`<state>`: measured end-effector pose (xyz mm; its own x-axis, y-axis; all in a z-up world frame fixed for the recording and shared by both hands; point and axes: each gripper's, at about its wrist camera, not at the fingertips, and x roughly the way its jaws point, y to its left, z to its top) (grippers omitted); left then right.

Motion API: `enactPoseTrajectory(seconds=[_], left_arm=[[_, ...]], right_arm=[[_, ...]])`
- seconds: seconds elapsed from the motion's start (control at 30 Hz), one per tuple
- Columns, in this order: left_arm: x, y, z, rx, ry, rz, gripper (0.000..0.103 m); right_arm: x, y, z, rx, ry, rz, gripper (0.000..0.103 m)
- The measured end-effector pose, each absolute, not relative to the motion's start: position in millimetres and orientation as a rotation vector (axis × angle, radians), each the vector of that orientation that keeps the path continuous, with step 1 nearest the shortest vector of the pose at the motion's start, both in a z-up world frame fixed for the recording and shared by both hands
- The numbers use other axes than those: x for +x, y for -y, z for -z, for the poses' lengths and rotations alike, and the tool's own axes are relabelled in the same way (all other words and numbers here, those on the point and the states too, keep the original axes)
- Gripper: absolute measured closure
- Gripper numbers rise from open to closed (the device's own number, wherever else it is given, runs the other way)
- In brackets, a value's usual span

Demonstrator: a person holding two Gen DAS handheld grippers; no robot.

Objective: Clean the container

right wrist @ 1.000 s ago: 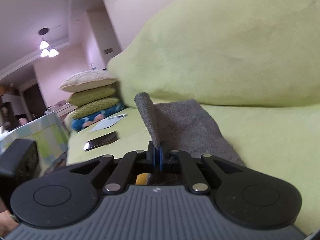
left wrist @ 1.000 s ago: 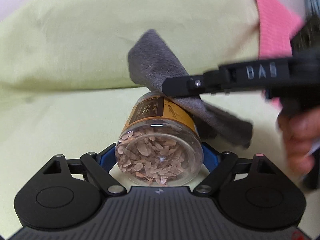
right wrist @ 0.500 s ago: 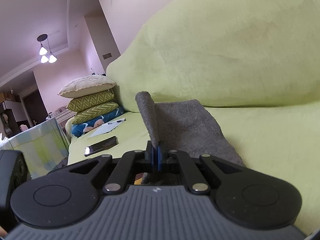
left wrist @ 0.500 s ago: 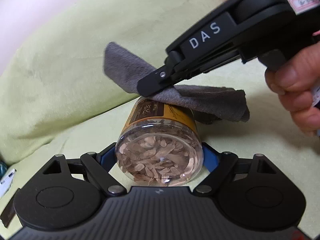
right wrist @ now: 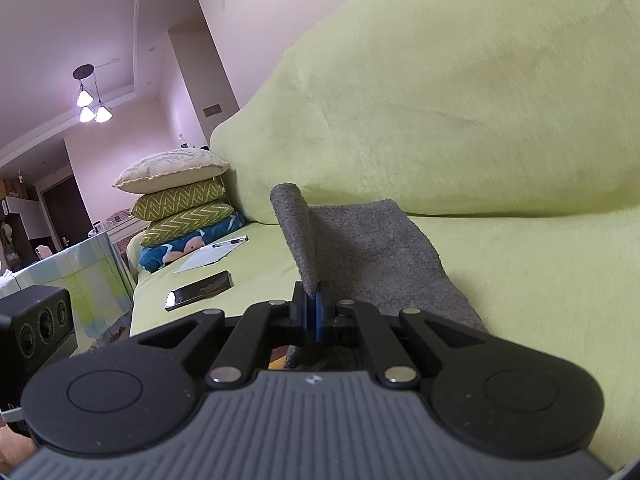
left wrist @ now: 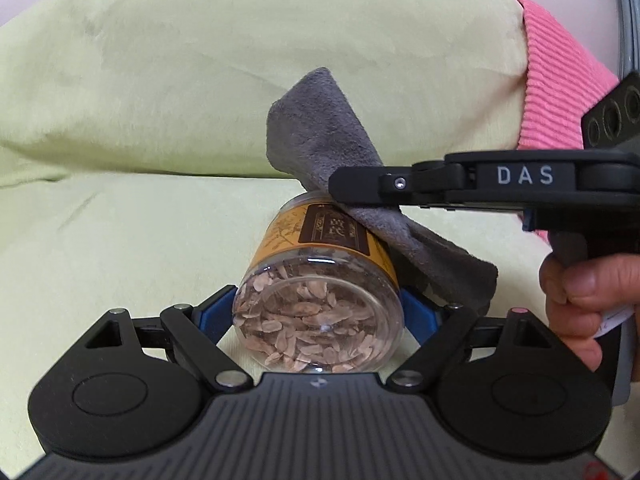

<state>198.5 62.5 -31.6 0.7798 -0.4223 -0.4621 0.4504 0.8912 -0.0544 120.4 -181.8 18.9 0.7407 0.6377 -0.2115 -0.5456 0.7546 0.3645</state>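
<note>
A clear plastic jar (left wrist: 320, 300) with an orange and brown label, full of pale flakes, lies on its side with its base toward the left wrist camera. My left gripper (left wrist: 318, 312) is shut on the jar, blue pads against both sides. My right gripper (right wrist: 311, 312) is shut on a grey cloth (right wrist: 360, 248). In the left wrist view the right gripper (left wrist: 360, 192) comes in from the right and lays the grey cloth (left wrist: 332, 152) over the jar's top and right side. The jar's lid end is hidden.
A lime-green sofa seat (left wrist: 120, 248) and back cushion (left wrist: 240, 60) lie behind. A pink fabric (left wrist: 556, 92) is at the right. In the right wrist view a phone (right wrist: 200, 290), papers with a pen (right wrist: 210, 254) and stacked pillows (right wrist: 180, 204) lie on the sofa.
The right gripper swung from a raised, tilted pose back down to level across the jar's top, dragging the cloth over it. The jar turned slightly in the left gripper, the label shifting.
</note>
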Motion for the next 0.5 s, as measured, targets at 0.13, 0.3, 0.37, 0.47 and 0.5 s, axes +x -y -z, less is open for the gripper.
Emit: enactPoseTrajectory(seconds=[0.13, 0.3, 0.37, 0.47, 0.5], left_arm=[[197.6, -55.5, 31.0, 0.125, -0.467, 0.471, 0.018], [193.8, -44.0, 31.6, 0.188, -0.453, 0.463, 0.018], [191.6, -44.0, 31.5, 0.203, -0.45, 0.461, 0.018], [188.3, -43.3, 31.6, 0.224, -0.443, 0.46, 0.018], [186.5, -40.1, 31.7, 0.252, -0.436, 0.458, 0.018]], right_arm=[[113.7, 177.6, -23.0, 0.272, -0.346, -0.678, 0.099], [96.9, 162.4, -24.1, 0.228, -0.361, -0.8, 0.1], [95.8, 160.5, -24.3, 0.215, -0.361, -0.816, 0.1], [104.1, 168.1, -23.2, 0.242, -0.359, -0.796, 0.102], [107.3, 170.9, -23.3, 0.24, -0.349, -0.764, 0.102]])
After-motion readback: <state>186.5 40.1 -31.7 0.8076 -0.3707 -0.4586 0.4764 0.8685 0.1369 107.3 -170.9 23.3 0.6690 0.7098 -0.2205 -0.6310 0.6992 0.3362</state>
